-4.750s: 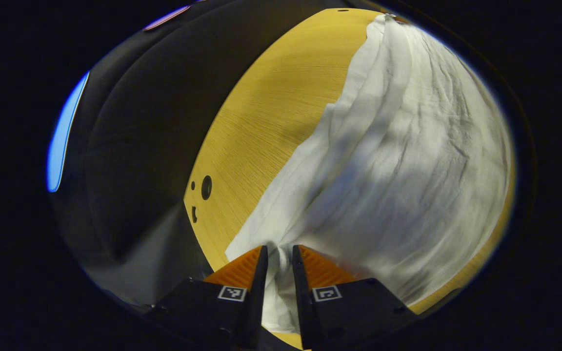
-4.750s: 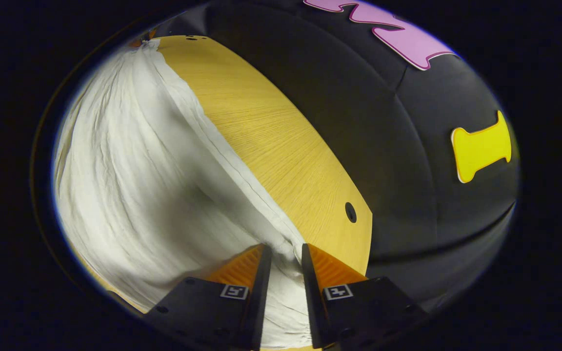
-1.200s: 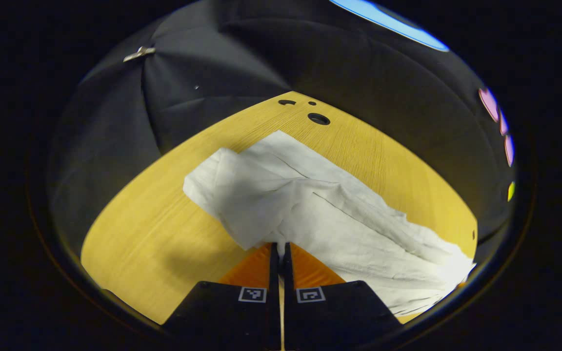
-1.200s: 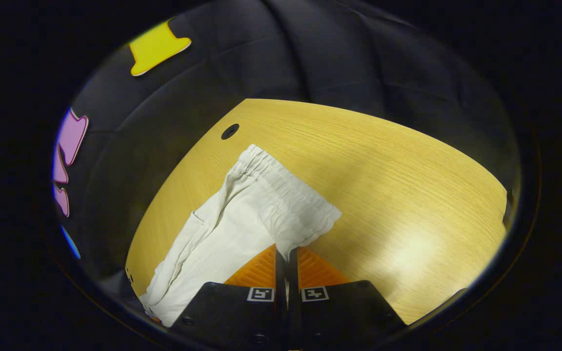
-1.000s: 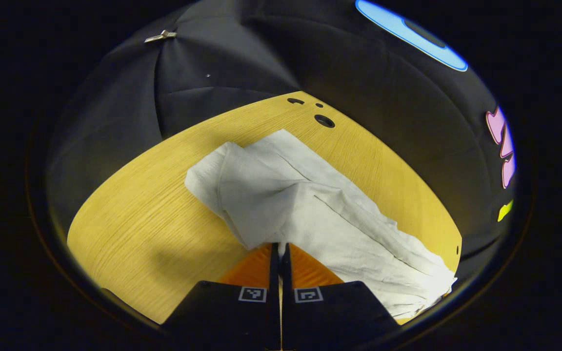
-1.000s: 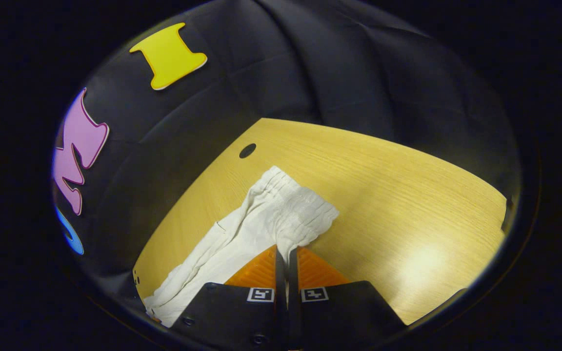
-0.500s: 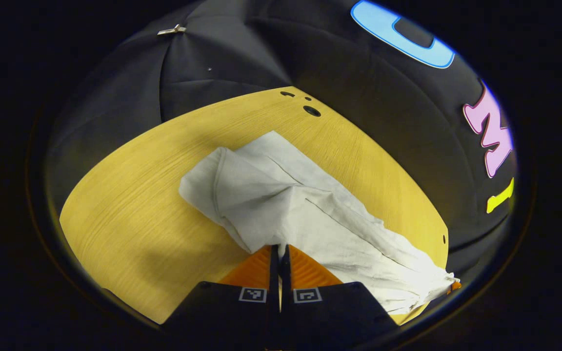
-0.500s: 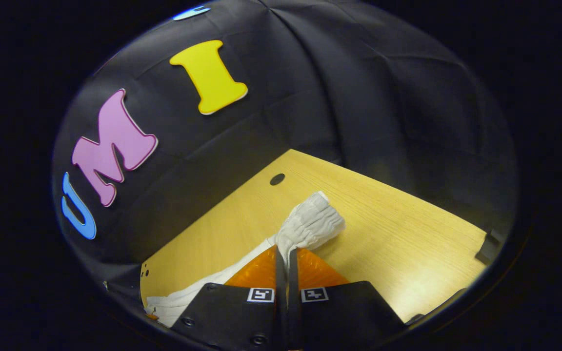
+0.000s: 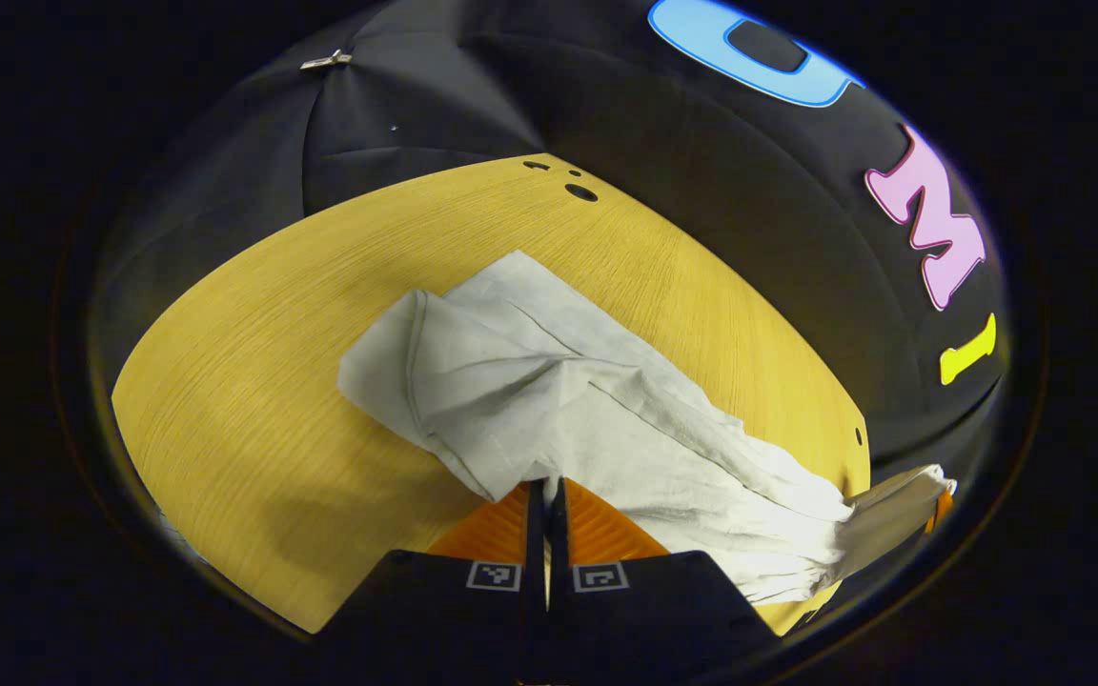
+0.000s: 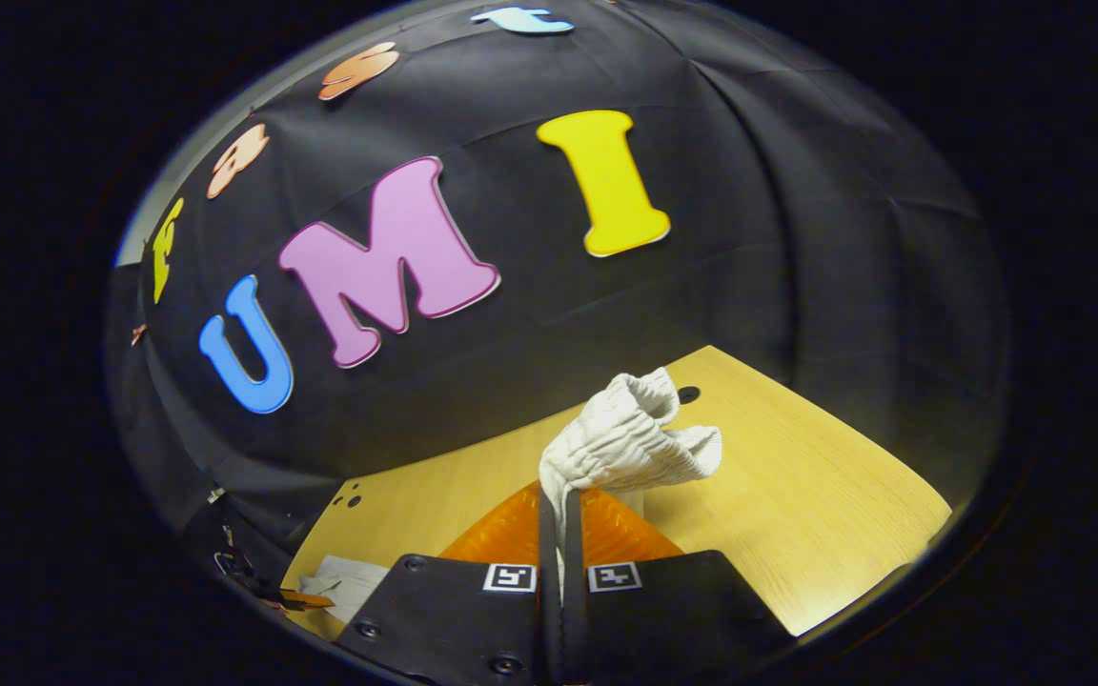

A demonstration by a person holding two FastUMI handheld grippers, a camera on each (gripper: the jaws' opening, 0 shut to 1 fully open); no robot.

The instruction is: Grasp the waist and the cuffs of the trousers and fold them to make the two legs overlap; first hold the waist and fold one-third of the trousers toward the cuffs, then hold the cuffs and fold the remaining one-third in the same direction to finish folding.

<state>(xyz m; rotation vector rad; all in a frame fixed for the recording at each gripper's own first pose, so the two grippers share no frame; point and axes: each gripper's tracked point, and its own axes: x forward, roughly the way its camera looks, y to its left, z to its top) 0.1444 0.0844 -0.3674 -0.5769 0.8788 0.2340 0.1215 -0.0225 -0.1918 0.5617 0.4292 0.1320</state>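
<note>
White trousers lie along the yellow wooden table, legs overlapped and wrinkled. My left gripper is shut on the near edge of the cuff end, low over the table. At the far right of the left gripper view the waist end rises off the table, where the right gripper peeks in. In the right gripper view my right gripper is shut on the gathered elastic waistband, held up above the table. The cuff end shows small at the lower left.
The black booth wall stands close behind the table's far edge. Small round holes mark one far corner of the table, and another hole sits behind the lifted waistband. Bare wood lies left of the trousers.
My right gripper has risen and tilted up, lifting the waistband off the table. The left gripper has stayed shut on the cuff end with only a slight shift.
</note>
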